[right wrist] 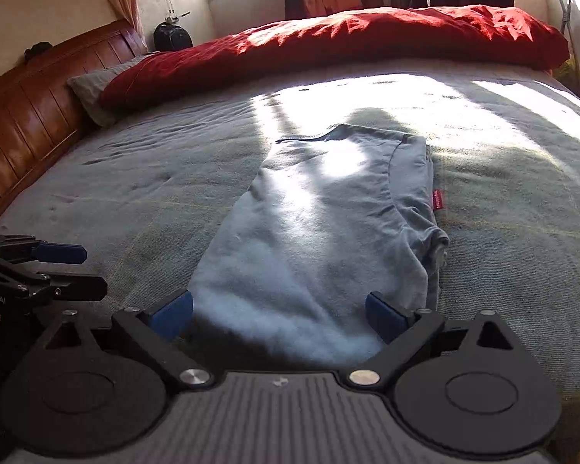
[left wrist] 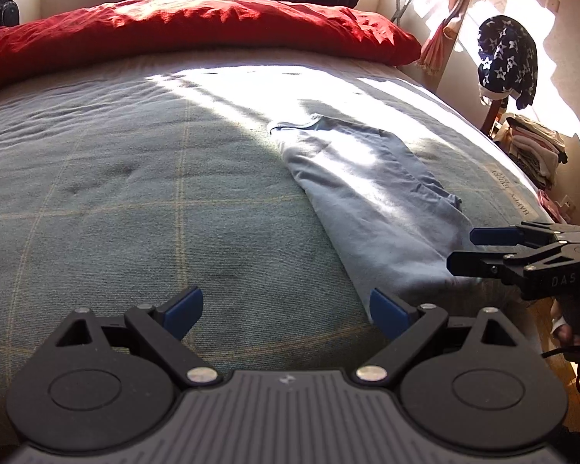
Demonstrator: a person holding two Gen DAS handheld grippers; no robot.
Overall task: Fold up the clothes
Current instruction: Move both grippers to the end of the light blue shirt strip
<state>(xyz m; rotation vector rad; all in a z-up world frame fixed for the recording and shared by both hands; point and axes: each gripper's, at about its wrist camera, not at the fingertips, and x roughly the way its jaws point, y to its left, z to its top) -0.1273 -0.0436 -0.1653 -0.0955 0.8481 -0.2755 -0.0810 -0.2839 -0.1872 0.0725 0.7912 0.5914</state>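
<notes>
A sunlit bedroom: a wide bed (left wrist: 135, 193) under a grey-green checked cover, with a red duvet (left wrist: 212, 27) heaped along its far edge and clothes hanging at the window behind.

In the left wrist view, the left gripper (left wrist: 286, 311) hangs spread and empty over bare cover near the bed's near edge. The light blue garment (left wrist: 367, 193) lies to its right, already narrowed into a long strip running from the near edge toward the duvet. The right gripper (left wrist: 462, 249) comes in from the right, over the strip's near end, its jaws apart and holding nothing.

In the right wrist view, the right gripper (right wrist: 278, 315) is spread across the near hem of the garment (right wrist: 321, 232), one pad off each side. The left gripper (right wrist: 81, 268) waits open just left of that hem. A sleeve is bunched along the strip's right edge.

The next step is probably folding the hem toward the collar. To do it cleanly, each gripper should pinch one near corner through all layers, then lift both level so the tucked sleeve stays in.
</notes>
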